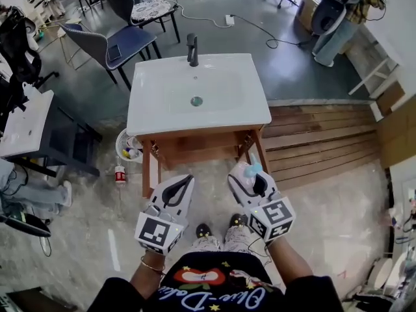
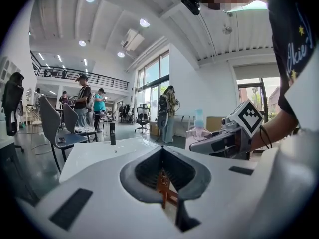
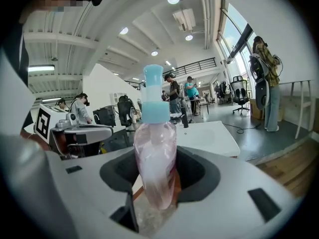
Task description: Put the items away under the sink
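Observation:
A white sink (image 1: 162, 109) with a black faucet (image 1: 192, 49) rests on a wooden frame (image 1: 195, 142) that is open underneath. My right gripper (image 1: 249, 177) is shut on a pink bottle (image 1: 250, 170) with a light blue cap, held in front of the frame's right leg. In the right gripper view the bottle (image 3: 155, 153) stands upright between the jaws of that gripper (image 3: 158, 159). The left gripper (image 1: 186, 181) hovers beside it at the same height, its jaws closed tip to tip around nothing (image 2: 162, 151). From the left gripper view, the right gripper (image 2: 219, 142) and the bottle (image 2: 199, 121) show at the right.
A small white fan (image 1: 129, 147) and a red-labelled bottle (image 1: 119, 173) sit on the floor by the frame's left leg. A wooden platform (image 1: 318, 142) lies to the right, a dark desk (image 1: 58, 138) to the left, chairs (image 1: 117, 41) behind the sink. A person (image 1: 338, 18) stands far right.

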